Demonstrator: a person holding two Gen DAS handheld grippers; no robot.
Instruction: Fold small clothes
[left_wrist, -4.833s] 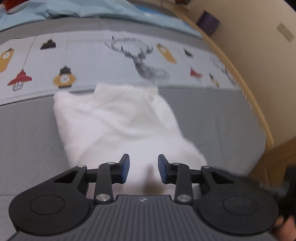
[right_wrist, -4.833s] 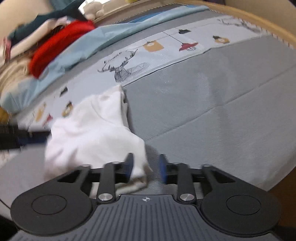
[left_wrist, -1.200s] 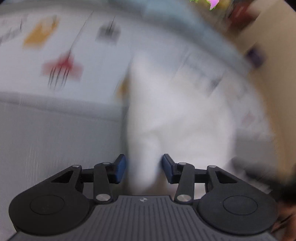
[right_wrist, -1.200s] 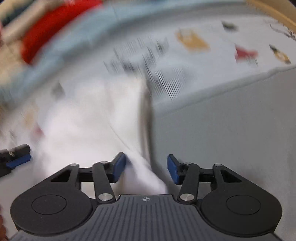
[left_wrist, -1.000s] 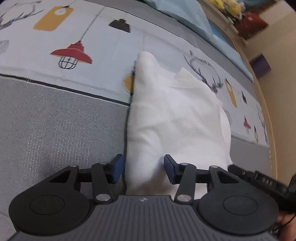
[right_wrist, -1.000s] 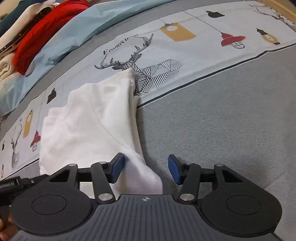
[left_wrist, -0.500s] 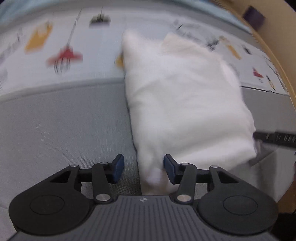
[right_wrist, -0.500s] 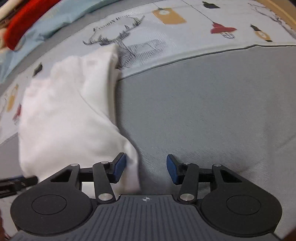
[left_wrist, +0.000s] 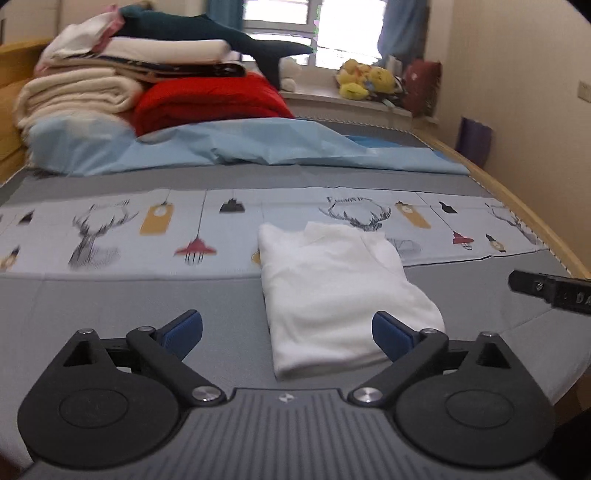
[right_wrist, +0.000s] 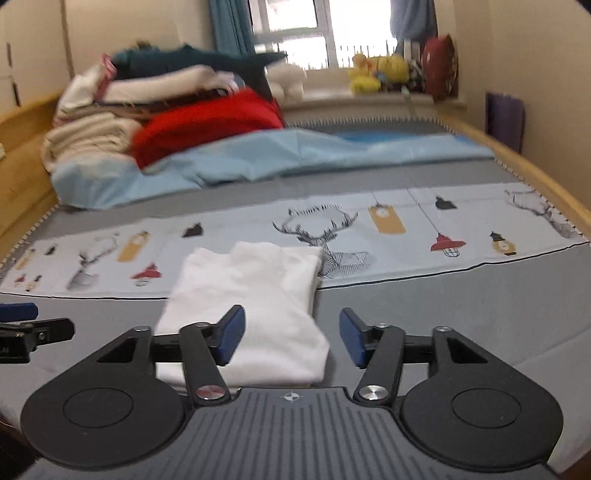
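A small white garment (left_wrist: 332, 291) lies folded into a neat rectangle on the grey bedspread (left_wrist: 110, 306), its far end on the printed strip. My left gripper (left_wrist: 287, 330) hovers above and in front of it, jaws opening wide, with nothing pressed between the pads. In the right wrist view the same white garment (right_wrist: 255, 295) lies flat below my right gripper (right_wrist: 291, 336), whose jaws are also opening and hold nothing. Each gripper shows at the edge of the other's view: the right gripper's black finger (left_wrist: 554, 291) and the left gripper's blue pad (right_wrist: 16, 312).
A stack of folded blankets (left_wrist: 122, 74) with a red one (left_wrist: 210, 99) sits at the head of the bed behind a light blue sheet (left_wrist: 258, 147). Plush toys (left_wrist: 362, 79) line the window sill. The wooden bed frame (left_wrist: 517, 206) runs along the right, by the wall.
Both grippers let go of the white garment, opened wide, and pulled back and up from it. The garment now lies flat and folded on the bed.
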